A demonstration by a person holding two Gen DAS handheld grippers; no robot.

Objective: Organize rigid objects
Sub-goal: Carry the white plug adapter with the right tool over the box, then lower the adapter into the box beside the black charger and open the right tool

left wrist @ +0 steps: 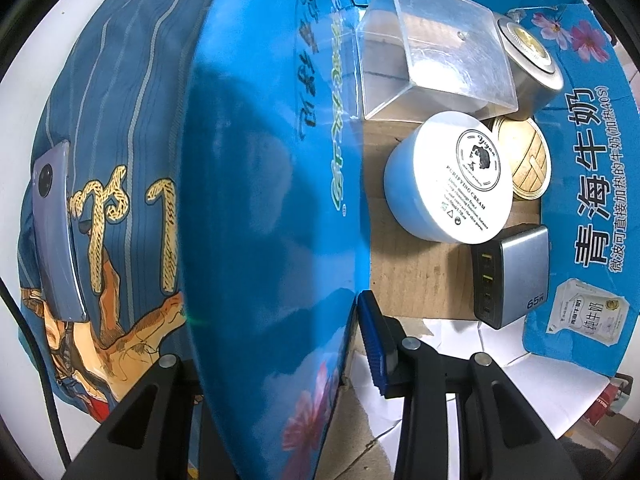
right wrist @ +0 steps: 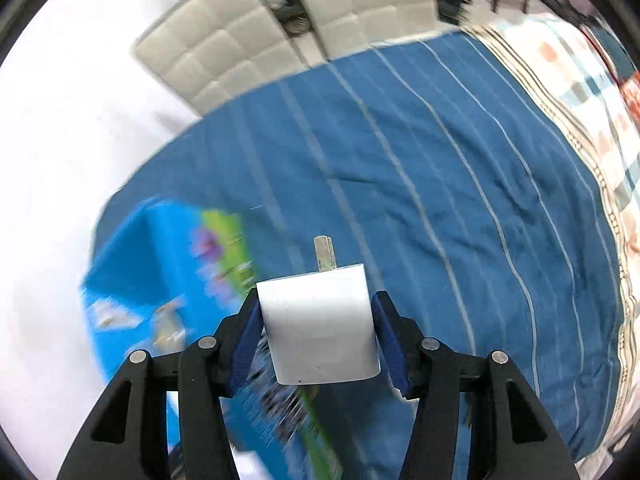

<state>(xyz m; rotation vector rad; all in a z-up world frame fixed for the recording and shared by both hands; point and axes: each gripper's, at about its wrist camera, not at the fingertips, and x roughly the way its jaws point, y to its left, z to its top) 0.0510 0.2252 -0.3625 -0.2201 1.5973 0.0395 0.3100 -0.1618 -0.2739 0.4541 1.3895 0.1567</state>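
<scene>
the right hand-held gripper [right wrist: 318, 336] pinched a white charger [right wrist: 320, 332] whose smooth sides risked slipping above the box [right wrist: 132, 280]; the left hand-held gripper [left wrist: 280, 340], pressed onto the box wall [left wrist: 272, 200], steadied it.

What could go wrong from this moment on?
1. The white charger sits between the right hand-held gripper's pads by its smooth sides; it might slip during travel.
2. The box is already crowded by the cream jar and grey charger; dropping in may knock them.
</scene>
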